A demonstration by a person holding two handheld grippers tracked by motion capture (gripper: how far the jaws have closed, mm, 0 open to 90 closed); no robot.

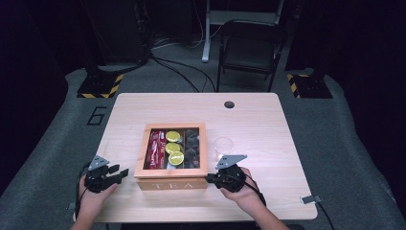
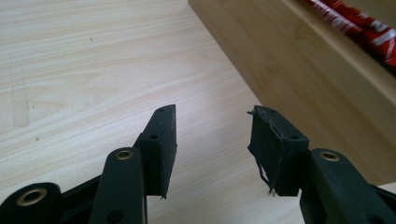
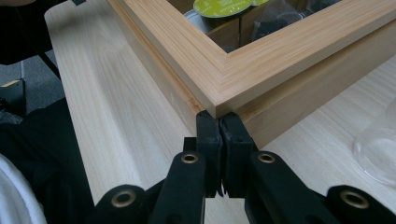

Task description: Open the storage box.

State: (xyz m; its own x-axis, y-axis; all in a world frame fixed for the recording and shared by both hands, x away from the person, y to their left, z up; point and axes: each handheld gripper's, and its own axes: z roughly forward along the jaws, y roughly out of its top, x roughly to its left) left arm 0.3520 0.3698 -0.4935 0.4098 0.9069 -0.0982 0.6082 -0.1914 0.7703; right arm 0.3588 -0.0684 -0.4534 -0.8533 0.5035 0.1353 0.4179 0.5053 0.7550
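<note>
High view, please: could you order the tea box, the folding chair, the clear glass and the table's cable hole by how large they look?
1. Tea box and folding chair: similar; the chair stands farther off, so unranked.
2. Clear glass.
3. Cable hole.

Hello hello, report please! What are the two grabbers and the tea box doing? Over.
Left gripper open, empty, beside the tea box. Right gripper shut, tips at the box lid's front corner. Lid closed. Clear glass stands right of the box.
</note>
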